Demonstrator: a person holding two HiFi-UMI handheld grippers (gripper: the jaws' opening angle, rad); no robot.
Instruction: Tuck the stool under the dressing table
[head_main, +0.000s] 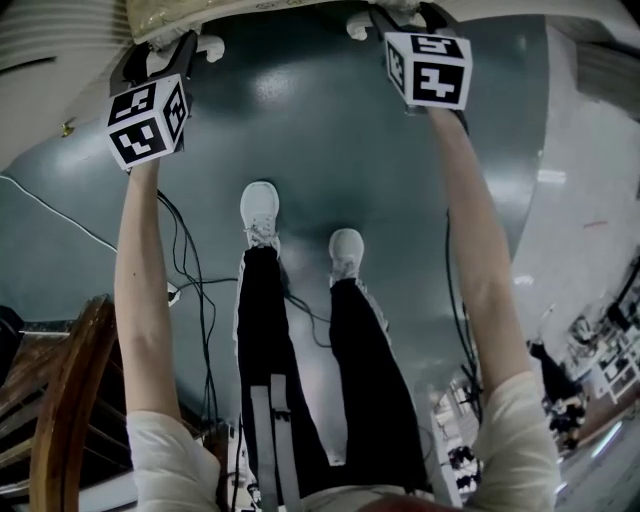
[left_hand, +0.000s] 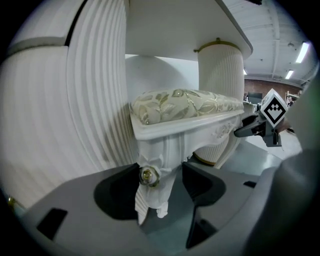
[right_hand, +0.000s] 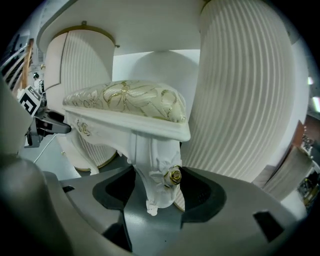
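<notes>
My left gripper (left_hand: 160, 172) is clenched on one stool leg (left_hand: 154, 160). The stool (left_hand: 185, 107) sits between the dressing table (left_hand: 100, 90) pedestals, under its top. My right gripper (right_hand: 157, 182) clamps the other leg (right_hand: 152, 160). I'd push both evenly, keeping it level and centred.

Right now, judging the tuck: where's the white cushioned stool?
Left gripper view: the white cushioned stool sits under the white dressing table, between fluted pedestals, legs in left claw and right claw.

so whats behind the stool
Behind the stool you see the white back panel of the dressing table, between its two ribbed pedestals, under its top. The cushion covers the panel's lower part, so anything down there is hidden.
</notes>
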